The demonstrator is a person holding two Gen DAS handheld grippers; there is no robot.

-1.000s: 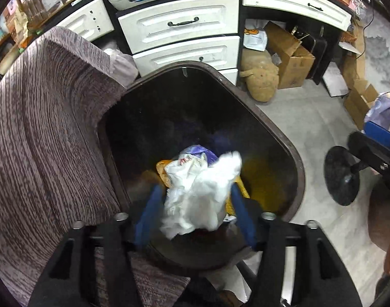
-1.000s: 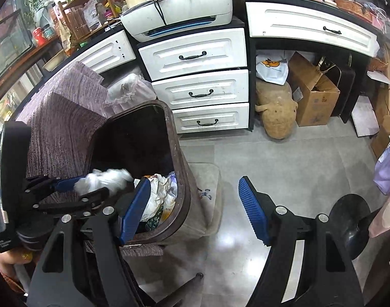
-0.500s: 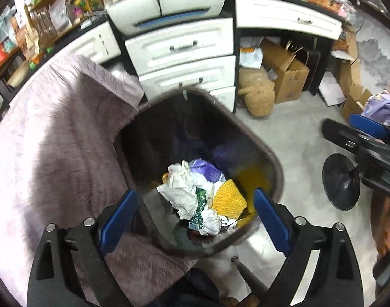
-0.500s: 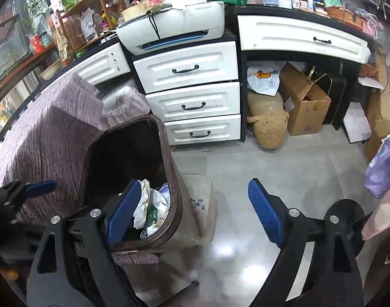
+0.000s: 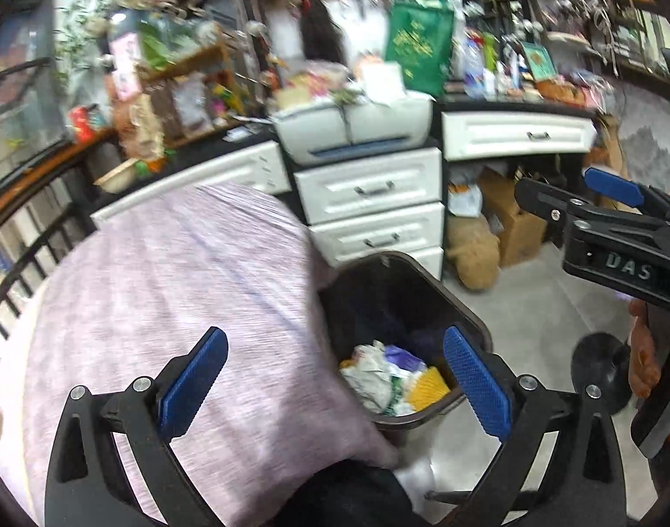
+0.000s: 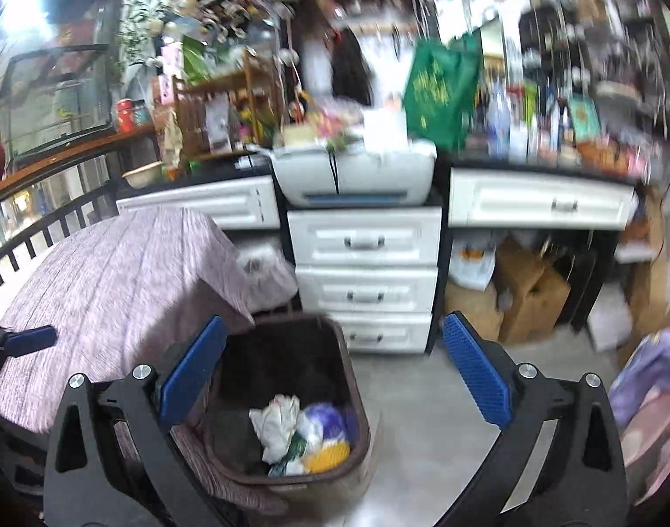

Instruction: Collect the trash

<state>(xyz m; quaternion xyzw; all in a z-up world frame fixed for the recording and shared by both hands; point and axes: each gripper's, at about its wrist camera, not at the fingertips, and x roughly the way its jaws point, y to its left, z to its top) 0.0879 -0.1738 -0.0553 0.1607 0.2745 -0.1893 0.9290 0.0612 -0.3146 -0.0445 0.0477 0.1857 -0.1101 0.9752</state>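
A dark brown trash bin stands on the floor beside a table under a purple cloth. Crumpled white paper, a purple wrapper and yellow foam netting lie inside it as trash. My left gripper hovers above the bin's near left rim, its jaws opening wide with nothing between them. My right gripper hangs above the bin from the other side, jaws also opening and empty. Each gripper shows at the edge of the other's view.
White drawers with a printer on top stand behind the bin. Cardboard boxes and a burlap sack sit under the desk. A black chair base stands on the grey floor at the right.
The white crumpled paper left the left gripper and now lies in the bin. Both grippers rose and tilted up away from the bin, and their jaws spread wider.
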